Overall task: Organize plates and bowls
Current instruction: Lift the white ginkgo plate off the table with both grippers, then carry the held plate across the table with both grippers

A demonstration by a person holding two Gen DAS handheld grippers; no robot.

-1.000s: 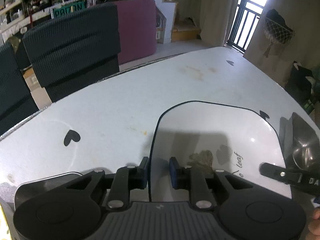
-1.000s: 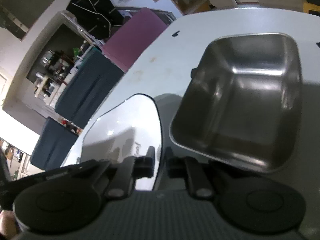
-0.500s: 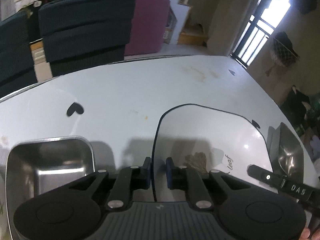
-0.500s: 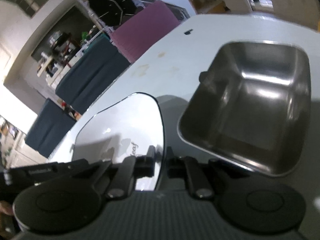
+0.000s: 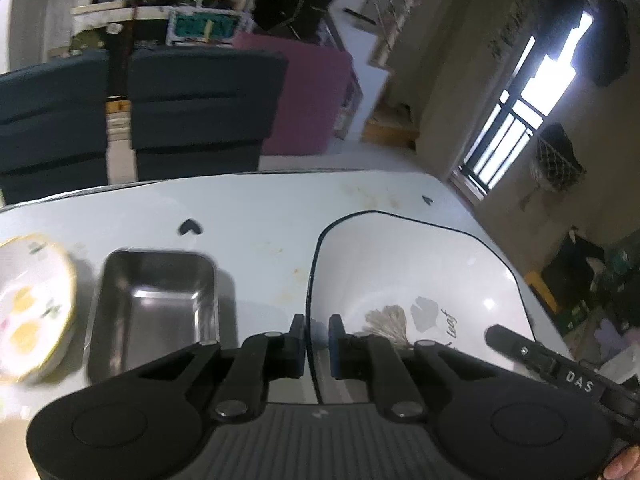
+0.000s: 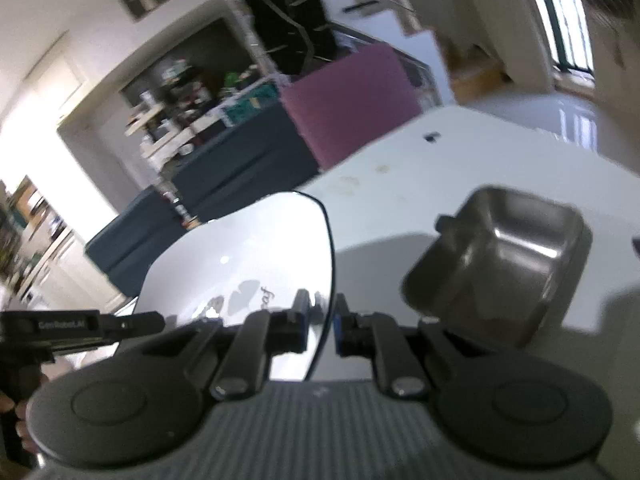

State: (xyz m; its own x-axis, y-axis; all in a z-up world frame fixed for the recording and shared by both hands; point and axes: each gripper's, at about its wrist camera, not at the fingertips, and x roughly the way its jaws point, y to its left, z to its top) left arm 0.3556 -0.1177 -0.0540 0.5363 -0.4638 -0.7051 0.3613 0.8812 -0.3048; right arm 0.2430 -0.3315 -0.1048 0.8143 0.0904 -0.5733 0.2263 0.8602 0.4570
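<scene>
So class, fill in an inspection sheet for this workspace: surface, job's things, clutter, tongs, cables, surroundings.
Surface: white table, brownish stains, small dark heart marks.
Job's things: white plate with black rim, tilted, gripped on opposite edges; steel tray beside round yellow-patterned plate; second steel tray.
Clutter: nothing seen.
Tongs: left tongs have just been closing, now shut on plate rim; right tongs shut on it.
Cables: nothing seen.
Surroundings: dark chairs, maroon panel, barred window.
</scene>
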